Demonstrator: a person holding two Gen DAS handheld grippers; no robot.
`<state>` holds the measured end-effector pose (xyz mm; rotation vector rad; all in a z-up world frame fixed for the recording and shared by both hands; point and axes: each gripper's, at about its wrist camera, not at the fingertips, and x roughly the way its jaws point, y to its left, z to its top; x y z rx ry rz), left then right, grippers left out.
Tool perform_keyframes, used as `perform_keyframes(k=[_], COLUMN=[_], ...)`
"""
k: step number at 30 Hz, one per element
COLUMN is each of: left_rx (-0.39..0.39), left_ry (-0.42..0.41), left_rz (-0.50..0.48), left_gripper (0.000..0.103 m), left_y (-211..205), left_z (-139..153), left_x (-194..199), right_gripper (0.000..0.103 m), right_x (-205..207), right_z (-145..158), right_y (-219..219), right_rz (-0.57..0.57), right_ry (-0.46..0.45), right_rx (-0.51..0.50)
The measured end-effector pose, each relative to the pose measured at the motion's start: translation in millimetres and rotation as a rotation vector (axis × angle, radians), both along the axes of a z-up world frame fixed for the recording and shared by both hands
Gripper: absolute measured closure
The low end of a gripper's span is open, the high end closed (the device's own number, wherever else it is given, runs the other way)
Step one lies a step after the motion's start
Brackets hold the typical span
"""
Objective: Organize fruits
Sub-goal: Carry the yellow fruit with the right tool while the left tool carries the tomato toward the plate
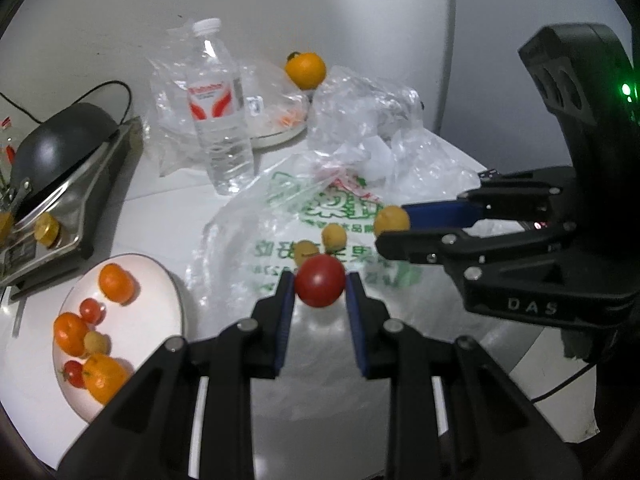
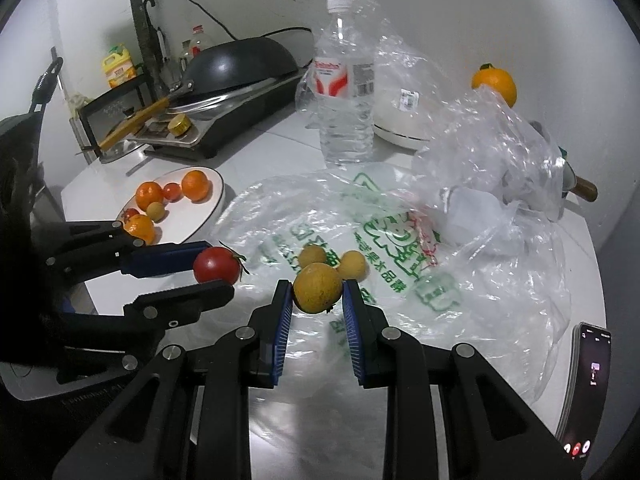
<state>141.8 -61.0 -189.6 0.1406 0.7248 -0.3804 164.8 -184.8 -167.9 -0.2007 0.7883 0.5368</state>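
My left gripper (image 1: pixel 320 286) is shut on a red tomato (image 1: pixel 320 281), held above the printed plastic bag (image 1: pixel 280 236). My right gripper (image 2: pixel 316 292) is shut on a small yellow round fruit (image 2: pixel 318 288). In the left wrist view the right gripper (image 1: pixel 394 228) comes in from the right with that yellow fruit (image 1: pixel 392 220) at its tips. In the right wrist view the left gripper (image 2: pixel 218 270) carries the tomato (image 2: pixel 216 266). Two more yellow fruits (image 2: pixel 352 265) lie on the bag (image 2: pixel 392 240). A white plate (image 1: pixel 160 292) (image 2: pixel 208 208) at the left holds several oranges, tomatoes and one yellow fruit.
A water bottle (image 2: pixel 346 80) stands behind the bag, with crumpled clear bags (image 2: pixel 496 152) to its right and an orange (image 2: pixel 494 84) on a white dish (image 2: pixel 400 128). A stove with a black wok (image 2: pixel 240 64) sits at the back left. A phone (image 2: pixel 588 384) lies at the right edge.
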Motion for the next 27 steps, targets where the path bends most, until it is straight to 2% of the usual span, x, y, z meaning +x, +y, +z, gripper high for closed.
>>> perform_keyframes(k=[27], left_rx=[-0.049], left_ry=[-0.046], left_rz=[0.074], left_gripper=[0.076], left_y=[86.6], left_z=[7.9], left_x=[-25.6], right_gripper=[0.076], right_x=[-20.7], right_z=[11.2], right_y=[77.4], right_rz=[0.047], right_ry=[-0.027], right_rx=[-0.06])
